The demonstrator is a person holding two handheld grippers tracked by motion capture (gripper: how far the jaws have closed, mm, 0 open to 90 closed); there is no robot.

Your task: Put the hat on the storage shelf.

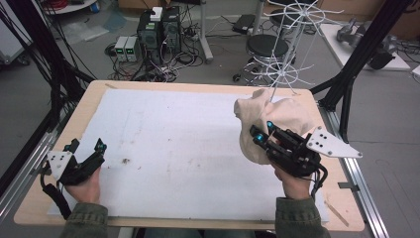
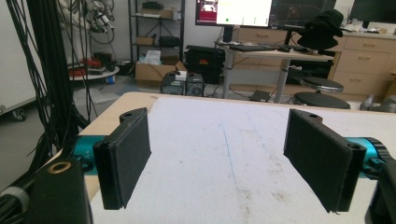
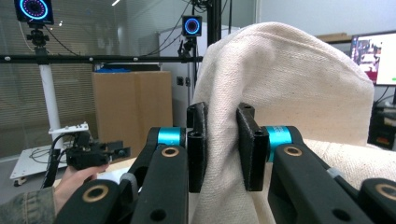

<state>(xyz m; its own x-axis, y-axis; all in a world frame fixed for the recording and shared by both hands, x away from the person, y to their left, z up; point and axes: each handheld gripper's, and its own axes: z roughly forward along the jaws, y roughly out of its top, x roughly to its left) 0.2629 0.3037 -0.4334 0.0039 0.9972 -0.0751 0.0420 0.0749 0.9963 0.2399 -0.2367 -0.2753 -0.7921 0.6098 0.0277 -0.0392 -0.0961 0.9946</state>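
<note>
- Right gripper [image 3: 222, 144]: the two black jaws are pressed together on a fold of the cream cloth bag [image 3: 289, 88]; the fabric is pinched between the pads and bulges above and to the sides of them.
- In the high view, the right gripper [image 1: 261, 135] sits at the right side of the table, with the cloth bag [image 1: 277, 119] bunched around and beyond its jaws, raised off the white mat [image 1: 173, 144].
- The bag's top edge lies near the base of a white wire rack [image 1: 292, 44] standing at the far right edge of the table.
- The grey plate [image 1: 329, 144] on top of the right gripper points toward the right edge of the table.
- Left gripper [image 2: 229, 158]: the jaws stand wide apart with nothing between them; bare white mat shows in the gap.
- In the high view, the left gripper [image 1: 89, 151] is held low over the near left corner of the mat, well apart from the bag.
- The mat covers most of the wooden table [image 1: 89, 99] and carries small dark marks near its centre.
- Beyond the table, computer towers [image 1: 158, 29] and a black stool [image 1: 267, 47] stand on the floor.
</note>
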